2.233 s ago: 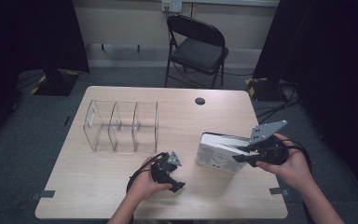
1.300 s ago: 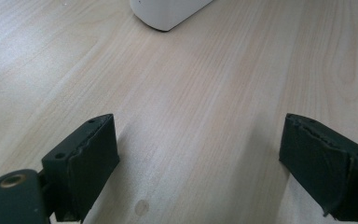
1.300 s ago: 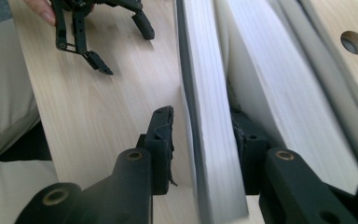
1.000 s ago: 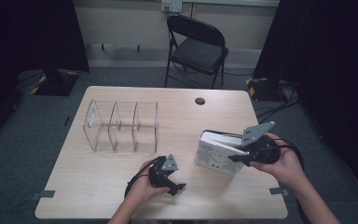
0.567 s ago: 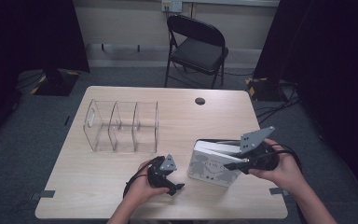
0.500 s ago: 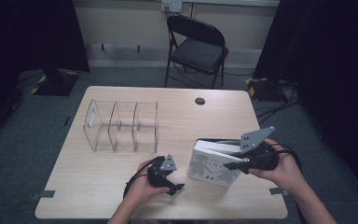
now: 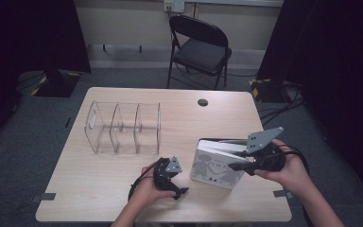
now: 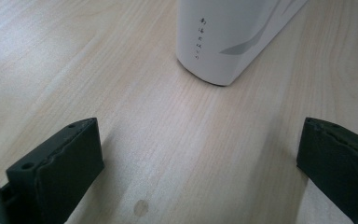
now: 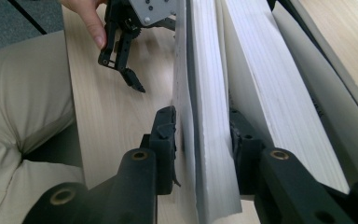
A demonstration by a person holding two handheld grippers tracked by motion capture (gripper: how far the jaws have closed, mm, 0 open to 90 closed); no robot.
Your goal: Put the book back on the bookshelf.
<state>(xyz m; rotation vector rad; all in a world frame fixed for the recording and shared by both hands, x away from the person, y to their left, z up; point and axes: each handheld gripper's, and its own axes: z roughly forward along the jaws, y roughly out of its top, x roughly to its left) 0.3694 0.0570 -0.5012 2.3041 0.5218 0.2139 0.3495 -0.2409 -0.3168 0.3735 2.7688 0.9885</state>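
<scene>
A white book (image 7: 212,169) with a grey figure drawing on its cover stands tilted on the table's front right. My right gripper (image 7: 234,165) is shut on it from the right. In the right gripper view the jaws (image 9: 203,135) clamp this thin front book (image 9: 205,93), with two thicker white books (image 9: 261,88) leaning behind it. My left gripper (image 7: 178,189) rests on the table just left of the book, wide open. In the left gripper view its jaws (image 8: 200,144) hold nothing and the book's lower spine corner (image 8: 228,37) stands just ahead.
A clear acrylic organizer (image 7: 123,127) with three compartments stands at the table's left middle. A small black disc (image 7: 203,102) lies near the far edge. A folding chair (image 7: 201,47) stands beyond the table. Bare wood (image 7: 85,189) spreads at the front left.
The right gripper has drawn the front book toward the table's front edge and slightly left, tipping it more upright. The left gripper has stayed almost in place.
</scene>
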